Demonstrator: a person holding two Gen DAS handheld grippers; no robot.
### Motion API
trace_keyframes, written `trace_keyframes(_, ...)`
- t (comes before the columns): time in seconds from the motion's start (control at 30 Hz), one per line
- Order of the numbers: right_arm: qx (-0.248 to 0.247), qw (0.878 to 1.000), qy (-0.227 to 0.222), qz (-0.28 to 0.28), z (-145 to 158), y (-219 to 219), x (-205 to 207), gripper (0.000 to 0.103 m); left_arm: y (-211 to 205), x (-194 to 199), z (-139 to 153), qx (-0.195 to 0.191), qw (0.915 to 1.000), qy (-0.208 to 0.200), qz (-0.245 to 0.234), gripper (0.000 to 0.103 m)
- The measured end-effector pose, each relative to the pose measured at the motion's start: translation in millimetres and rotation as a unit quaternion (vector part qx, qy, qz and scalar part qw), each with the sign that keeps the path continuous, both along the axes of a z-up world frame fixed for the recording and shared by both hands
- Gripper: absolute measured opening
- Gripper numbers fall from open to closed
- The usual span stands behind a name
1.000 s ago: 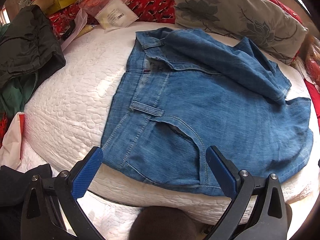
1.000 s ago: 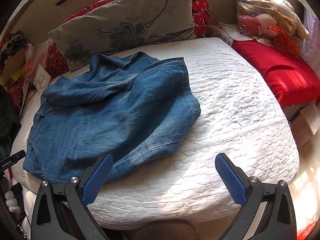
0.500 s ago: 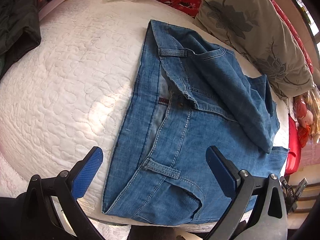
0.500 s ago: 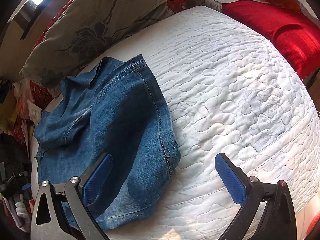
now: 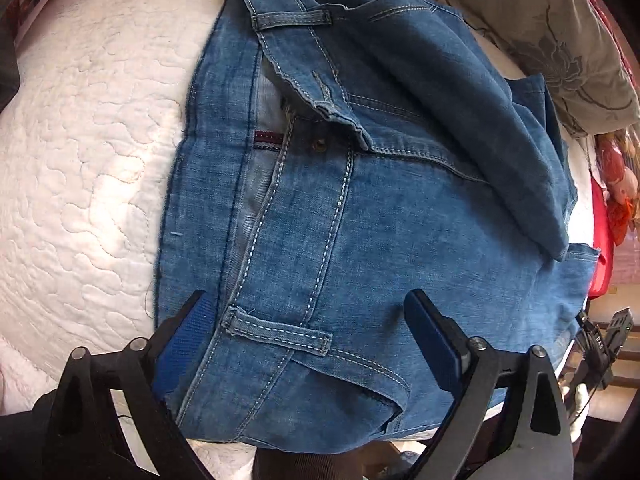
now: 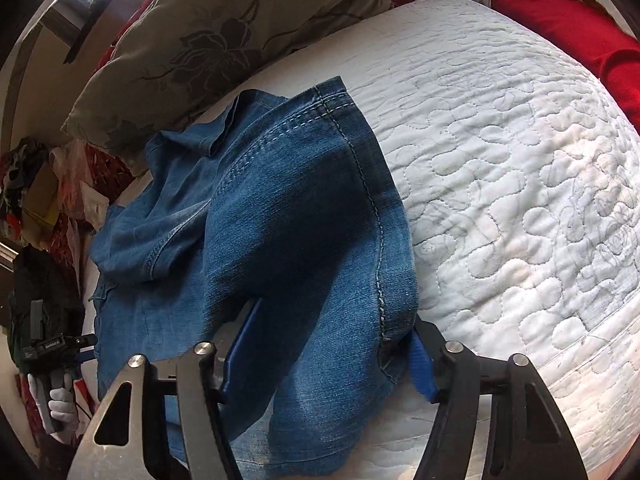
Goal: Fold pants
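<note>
Blue denim pants (image 5: 380, 220) lie folded over on a white quilted bed (image 5: 80, 140). In the left wrist view my left gripper (image 5: 312, 332) points down over the near waistband. Its jaws are closing, with a belt loop (image 5: 280, 330) and the pocket edge between the blue pads, which stand apart from the cloth. In the right wrist view the pants (image 6: 300, 220) bunch up at the folded leg end. My right gripper (image 6: 328, 354) is closing, its pads pressing that thick denim fold from both sides. The left gripper (image 6: 52, 354), in a white-gloved hand, shows at the far left.
A grey flowered pillow (image 6: 220, 20) lies along the bed's far side, behind the pants. A red blanket (image 6: 580, 28) sits at the right. Dark clothes (image 6: 44, 280) and boxes and bags (image 6: 36, 184) pile up at the left. Bare quilt (image 6: 520, 160) stretches right of the pants.
Both grippers came down close onto the pants. The left jaws narrowed slightly over the waistband. The right jaws went from wide open to gripping the leg fold, which now bulges between them.
</note>
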State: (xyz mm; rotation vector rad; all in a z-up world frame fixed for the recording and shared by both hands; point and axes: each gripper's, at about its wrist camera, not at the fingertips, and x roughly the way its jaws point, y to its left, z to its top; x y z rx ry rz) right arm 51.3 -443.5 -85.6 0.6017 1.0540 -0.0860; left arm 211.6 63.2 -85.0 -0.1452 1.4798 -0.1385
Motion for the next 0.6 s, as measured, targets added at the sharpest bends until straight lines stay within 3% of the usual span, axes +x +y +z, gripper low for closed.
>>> trace_keyframes(0.03, 0.002, 1.0, 0.003, 0.003, -1.0, 0.9, 0.8, 0.031, -3.0, -2.7, 0.8, 0.022, 0.9997, -0.007, -0.005, 0.079)
trace_keyframes(0.07, 0.007, 1.0, 0.007, 0.003, -1.5, 0.6, 0.7, 0.012, -5.5, -5.4, 3.7, 0.047, 0.9987, -0.016, -0.009, 0.057)
trace_keyframes(0.1, 0.016, 1.0, 0.009, 0.002, -0.9, -0.7, 0.6, 0.006, -6.7, -8.2, 7.9, 0.057, 0.9981, -0.021, -0.013, 0.032)
trace_keyframes(0.17, 0.017, 1.0, 0.002, -0.003, 8.7, -5.0, -6.6, 0.006, -1.0, -14.8, 18.0, 0.017, 0.9998, -0.006, -0.002, 0.011)
trace_keyframes(0.27, 0.001, 0.999, -0.035, -0.008, 46.4, -8.8, -32.9, 0.006, 6.7, -29.8, 34.0, 0.042, 0.9988, -0.027, -0.004, 0.012)
trace_keyframes(0.33, -0.017, 0.999, -0.048, -0.014, 63.0, -11.6, -50.6, 0.007, 3.0, -34.2, 24.3, 0.067, 0.9976, -0.014, -0.007, 0.012)
trace_keyframes(0.37, -0.02, 0.999, -0.036, -0.019, 60.8, -15.9, -56.3, 0.008, 3.7, -34.9, 18.6, 0.071, 0.9974, -0.004, -0.002, 0.012)
trace_keyframes(0.4, -0.031, 0.999, -0.015, -0.028, 53.1, -20.7, -61.4, 0.016, 0.4, -36.0, 15.7, 0.076, 0.9971, -0.005, 0.003, 0.012)
trace_keyframes(0.5, -0.047, 0.995, 0.059, -0.06, 19.5, -41.6, -80.9, 0.019, 1.8, -40.5, 24.2, 0.075, 0.997, -0.007, 0.016, 0.014)
trace_keyframes(0.6, -0.014, 0.993, 0.054, -0.101, 15.2, -59.5, -102.8, 0.022, 10.6, -46.3, 30.3, 0.051, 0.9985, -0.001, 0.023, 0.018)
